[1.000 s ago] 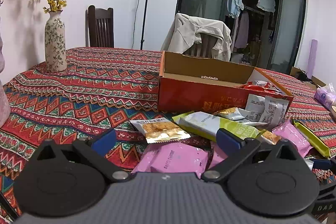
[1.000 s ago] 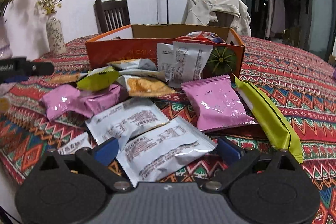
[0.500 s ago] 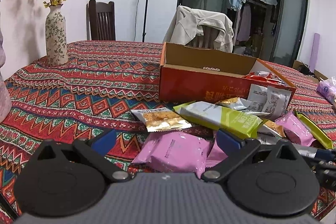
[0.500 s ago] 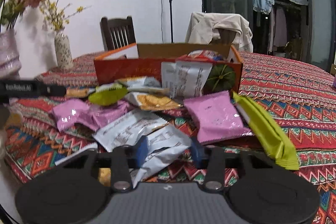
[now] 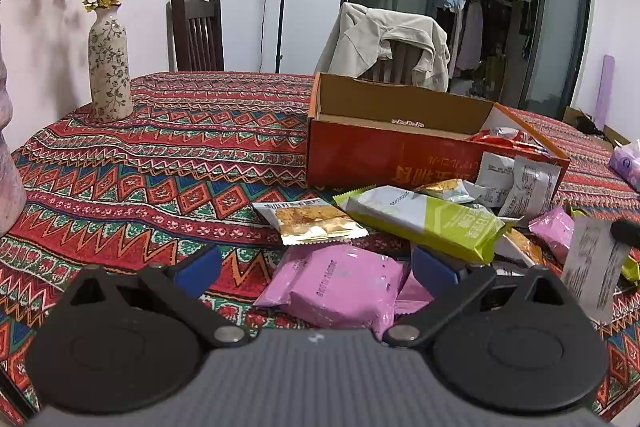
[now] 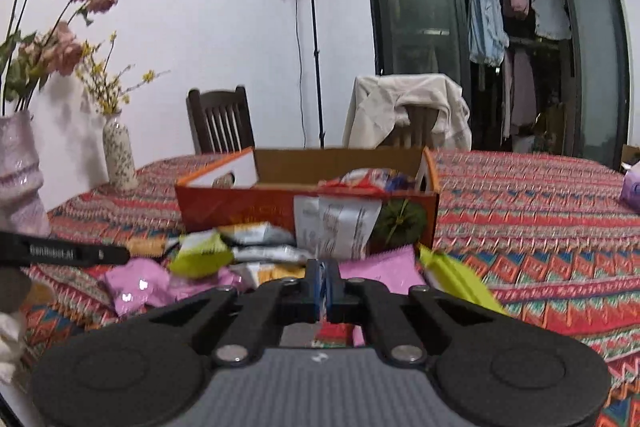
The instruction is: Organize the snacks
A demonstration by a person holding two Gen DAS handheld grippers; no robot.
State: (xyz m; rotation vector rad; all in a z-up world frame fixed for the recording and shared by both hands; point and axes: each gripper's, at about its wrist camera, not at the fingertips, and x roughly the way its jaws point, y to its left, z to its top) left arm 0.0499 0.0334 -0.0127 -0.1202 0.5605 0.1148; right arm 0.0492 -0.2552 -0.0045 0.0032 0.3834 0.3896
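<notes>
On patterned tablecloth [image 5: 200,147]: snack packets [image 5: 420,223] | orange box [image 5: 400,155] | vase [image 5: 109,67]

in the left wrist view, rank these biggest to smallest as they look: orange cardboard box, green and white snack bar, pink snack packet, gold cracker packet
1. orange cardboard box, clearly largest though farthest.
2 and 3. green and white snack bar and pink snack packet look alike; the pink one is nearer the camera, so no ranking.
4. gold cracker packet, smallest.

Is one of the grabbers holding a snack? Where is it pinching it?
Yes. The right gripper pinches a white snack packet by its top edge; the packet hangs below. The left gripper holds nothing.
</notes>
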